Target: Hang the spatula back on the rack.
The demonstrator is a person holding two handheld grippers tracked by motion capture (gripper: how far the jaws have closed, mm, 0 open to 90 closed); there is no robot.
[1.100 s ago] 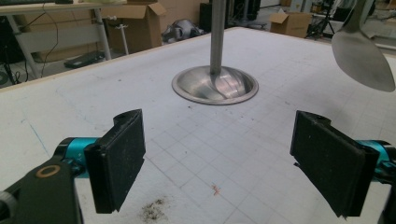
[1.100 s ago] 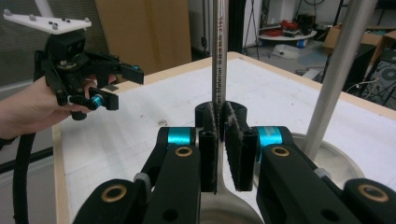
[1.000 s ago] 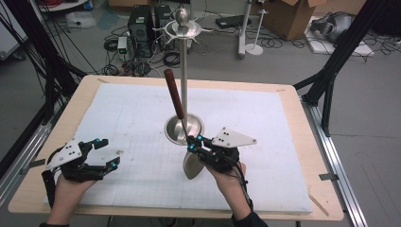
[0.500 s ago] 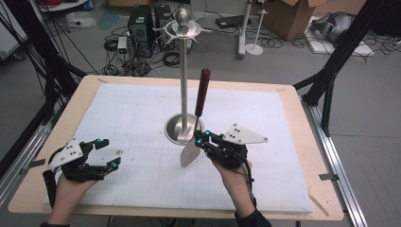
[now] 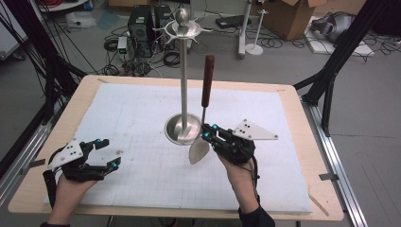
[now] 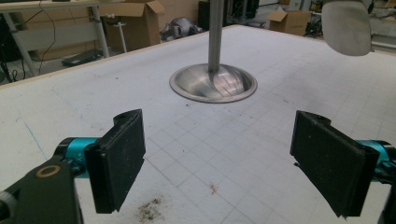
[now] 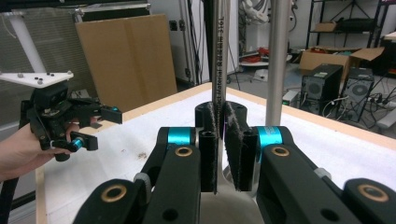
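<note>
One spatula [image 5: 204, 111] upright, clamped in right gripper [image 5: 206, 133] jaws, left gripper [image 5: 105, 152] jaws wide, empty

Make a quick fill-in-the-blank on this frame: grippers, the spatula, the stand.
1. The right gripper is shut on the metal shank of the brown-handled steel spatula, whose handle points ____.
2. The left gripper holds nothing; its jaws stand ____.
3. The tall silver utensil stand rests on a round ____ on the white gridded mat.
4. The spatula's blade hangs ____ the right gripper.

Missing words: up; open; base; below
</note>
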